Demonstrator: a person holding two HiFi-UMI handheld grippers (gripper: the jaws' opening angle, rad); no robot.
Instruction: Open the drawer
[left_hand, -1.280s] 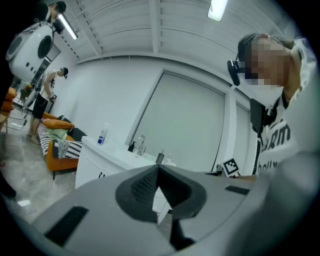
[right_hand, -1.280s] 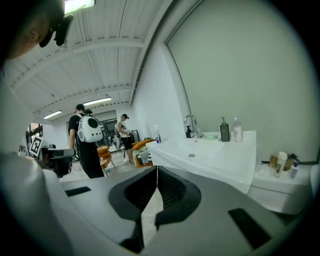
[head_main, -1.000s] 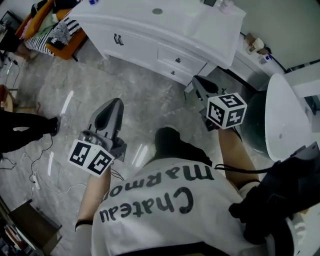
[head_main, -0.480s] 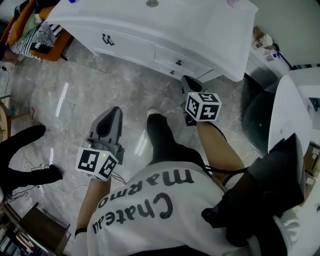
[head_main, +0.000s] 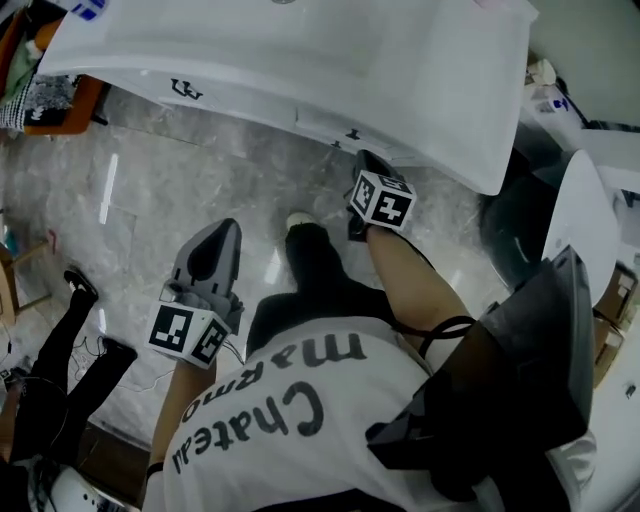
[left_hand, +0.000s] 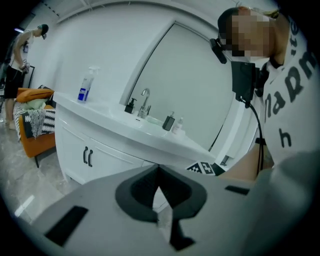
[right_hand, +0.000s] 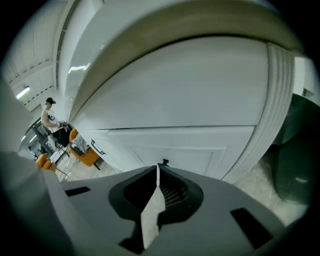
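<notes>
The white vanity (head_main: 300, 50) fills the top of the head view; its drawer front (head_main: 325, 125) carries a small dark knob (head_main: 352, 133). My right gripper (head_main: 361, 155) points at that drawer, a short way below the knob and apart from it. In the right gripper view the knob (right_hand: 164, 162) sits just beyond the tips of the right gripper (right_hand: 158, 168), whose jaws are shut with nothing between them. My left gripper (head_main: 230, 224) hangs over the marble floor, well left of the drawer. In its own view the left gripper (left_hand: 158, 168) is shut and holds nothing.
The cupboard doors with dark handles (left_hand: 87, 156) lie left of the drawers. A faucet (left_hand: 145, 101), a spray bottle (left_hand: 84, 87) and soap bottles (left_hand: 168, 121) stand on the vanity top. An orange chair (left_hand: 37, 127) stands left. A dark bin (head_main: 505, 225) stands right, a person's legs (head_main: 60, 345) lower left.
Both grippers have sunk and come nearer the vanity. The right gripper has rolled and closed in on the drawer knob. The vanity now fills more of the head view.
</notes>
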